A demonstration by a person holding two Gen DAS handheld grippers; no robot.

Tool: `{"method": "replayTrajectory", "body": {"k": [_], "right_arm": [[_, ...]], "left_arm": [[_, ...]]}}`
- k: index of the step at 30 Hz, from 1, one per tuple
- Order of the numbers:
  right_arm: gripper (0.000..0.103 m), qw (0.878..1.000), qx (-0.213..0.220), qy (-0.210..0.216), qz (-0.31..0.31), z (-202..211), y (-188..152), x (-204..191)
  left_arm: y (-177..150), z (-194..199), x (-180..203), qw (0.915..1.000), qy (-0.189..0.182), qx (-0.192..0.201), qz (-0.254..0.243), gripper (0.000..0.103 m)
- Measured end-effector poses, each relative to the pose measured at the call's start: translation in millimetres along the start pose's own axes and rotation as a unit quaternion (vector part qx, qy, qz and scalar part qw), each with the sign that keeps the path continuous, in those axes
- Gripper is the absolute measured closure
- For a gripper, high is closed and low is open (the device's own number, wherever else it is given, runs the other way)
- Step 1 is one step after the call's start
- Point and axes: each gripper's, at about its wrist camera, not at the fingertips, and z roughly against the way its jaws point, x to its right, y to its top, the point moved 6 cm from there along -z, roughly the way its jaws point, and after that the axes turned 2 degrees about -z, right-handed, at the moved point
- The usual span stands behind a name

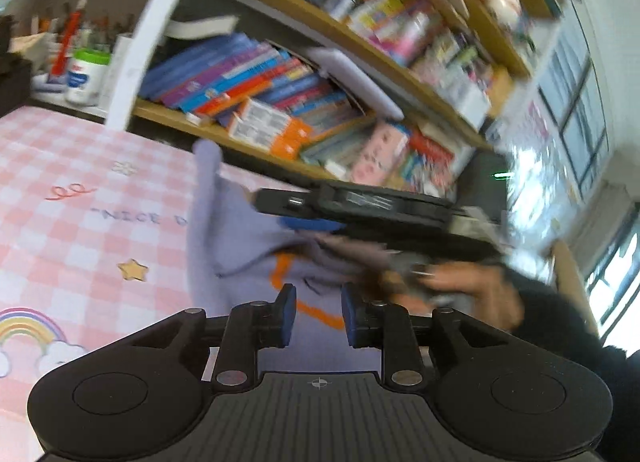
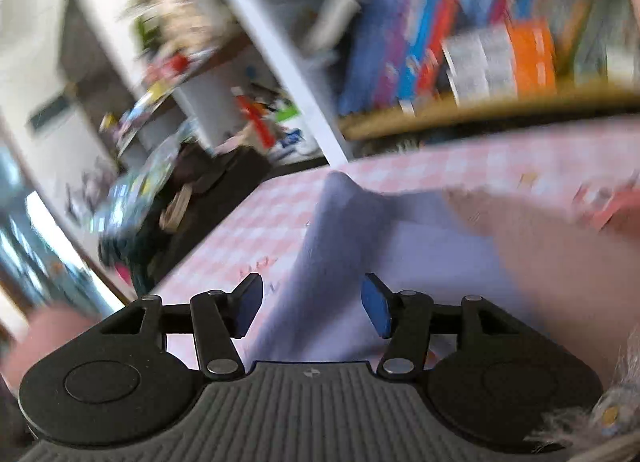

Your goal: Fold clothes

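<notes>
Both tongs [image 1: 319,312] [image 2: 312,308] gape (empty) over lilac garment [image 1: 240,246].

Pretty blurry shot from the right wrist cam. The right claw [image 2: 312,308] sits with its blue pads [image 2: 376,312] spread wide apart, nothing pinched between them. Right in front lies a lavender garment [image 2: 360,246], rumpled, with one corner poking up into a peak, spread on a table [image 2: 256,218] covered in pink-and-white check. A pinkish smear [image 2: 540,246] overlaps the cloth on the right side, too blurred to tell what it is. Behind the table there's a wooden bookshelf [image 2: 480,112] crammed with colourful books [image 2: 420,42], plus a white post [image 2: 280,58] slanting across the view.
</notes>
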Motion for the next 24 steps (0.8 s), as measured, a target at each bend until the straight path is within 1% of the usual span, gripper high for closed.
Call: {"method": "replayTrajectory", "body": {"k": [1,3,5,6,8,10,11,13,15,17,18,19,20,21,22,23,24], "right_arm": [[0.048,1.0,0.003,-0.015,0.025,16.4,-4.3,1.0],[0.048,0.997,0.002,-0.048,0.055,49.2,-13.7,8.0],[0.048,0.991,-0.007,-0.092,0.099,77.2,-26.4,15.5],[0.048,0.985,-0.012,-0.116,0.125,90.9,-33.0,18.7],[0.047,0.97,-0.024,-0.164,0.176,114.9,-46.2,25.4],[0.041,0.951,-0.047,-0.214,0.218,127.6,-60.6,33.3],[0.04,0.945,-0.057,-0.229,0.227,131.5,-67.1,37.1],[0.038,0.936,-0.073,-0.248,0.24,136.0,-78.1,43.0],[0.038,0.924,-0.087,-0.271,0.255,136.5,-85.4,49.9],[0.042,0.913,-0.1,-0.291,0.268,135.6,-90.6,57.1],[0.047,0.911,-0.107,-0.294,0.269,135.0,-91.7,61.1],[0.059,0.912,-0.114,-0.29,0.265,134.1,-90.4,66.3],[0.064,0.916,-0.122,-0.283,0.258,132.9,-86.9,72.4],[0.071,0.918,-0.129,-0.279,0.252,132.2,-81.1,79.1],[0.083,0.919,-0.135,-0.276,0.246,132.1,-73.4,86.5],[0.089,0.92,-0.141,-0.274,0.24,132.0,-65.8,93.8],[0.091,0.918,-0.142,-0.28,0.241,132.4,-56.0,101.2]], "left_arm": [[-2.8,-5.4,5.5,0.9999,-0.003,-0.009,-0.012,0.078],[-7.7,-11.6,15.6,0.9993,-0.011,-0.022,-0.026,0.075],[-12.5,-17.6,25.6,0.9984,-0.019,-0.035,-0.04,0.07],[-15.0,-20.6,30.6,0.9978,-0.023,-0.042,-0.047,0.067],[-18.1,-23.6,36.0,0.9972,-0.034,-0.045,-0.048,0.065],[-23.3,-29.0,39.9,0.9963,-0.039,-0.057,-0.051,0.065],[-26.0,-32.0,41.3,0.9957,-0.038,-0.065,-0.053,0.065],[-30.5,-35.7,39.7,0.9953,-0.016,-0.076,-0.059,0.065],[-35.4,-35.2,33.1,0.9946,0.009,-0.089,-0.052,0.065],[-37.3,-32.9,27.7,0.9944,0.018,-0.092,-0.05,0.065],[-38.1,-31.7,25.1,0.9942,0.023,-0.092,-0.049,0.066],[-38.9,-30.6,22.5,0.9941,0.027,-0.093,-0.048,0.065],[-39.8,-29.4,19.8,0.9939,0.031,-0.094,-0.048,0.065],[-40.6,-28.3,17.2,0.9937,0.036,-0.095,-0.047,0.065],[-41.5,-27.1,14.6,0.9935,0.04,-0.096,-0.046,0.065],[-42.3,-25.9,12.0,0.9933,0.045,-0.097,-0.045,0.065],[-43.1,-24.7,9.3,0.9931,0.049,-0.097,-0.044,0.065]]}}
